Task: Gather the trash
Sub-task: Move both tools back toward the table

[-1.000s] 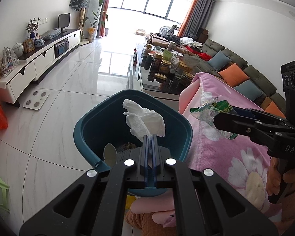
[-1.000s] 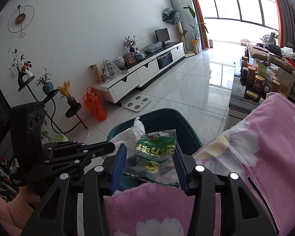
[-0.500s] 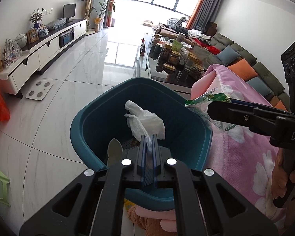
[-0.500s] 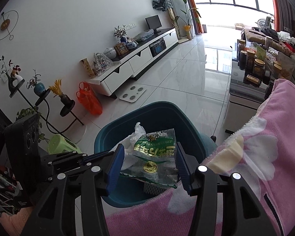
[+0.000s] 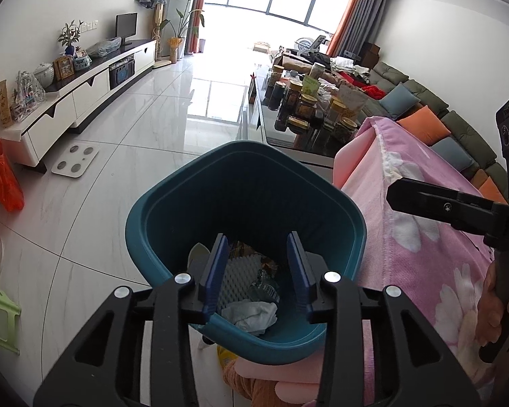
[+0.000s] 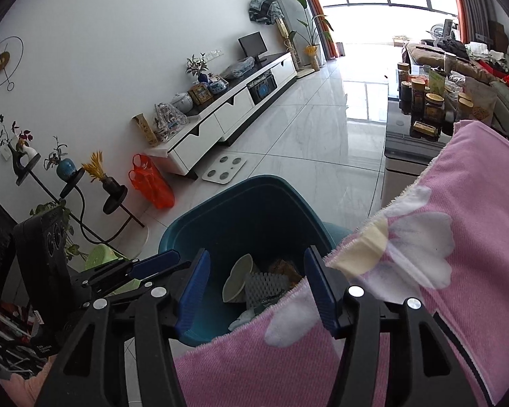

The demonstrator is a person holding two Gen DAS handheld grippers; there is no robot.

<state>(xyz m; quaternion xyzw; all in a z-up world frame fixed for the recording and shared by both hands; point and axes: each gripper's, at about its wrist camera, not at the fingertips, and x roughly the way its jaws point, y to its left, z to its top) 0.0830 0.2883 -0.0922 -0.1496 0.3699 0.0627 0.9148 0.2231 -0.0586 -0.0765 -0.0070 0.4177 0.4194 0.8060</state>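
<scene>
Both claws are poised over the open mouth of the teal bin (image 5: pixel 244 203), which stands on the tiled floor just to the left of a surface draped in a pink floral blanket (image 5: pixel 434 244), close enough that trash lifted from the blanket side can be let fall without reaching far. The left gripper (image 5: pixel 258 271) points steeply down into the bin with its blue pads spread and widening; nothing lies between them. The right gripper (image 6: pixel 256 291) hangs over the bin's right rim at the blanket's edge, its jaws likewise parted and widening, also empty. The trash lies at the bottom of the bin: a crumpled white tissue (image 5: pixel 251 313) nearest the viewer, a green-printed wrapper (image 5: pixel 264 285) just beyond it, and a white ribbed foam sheet (image 5: pixel 237 278) beside a pale shell-shaped scrap (image 6: pixel 237 276). Judged from this arrangement, both drops are complete, and the claws are held apart so that nothing clings to the pads. Farther off, a glass table crowded with jars (image 5: pixel 305 101) stands beyond the blanket.
</scene>
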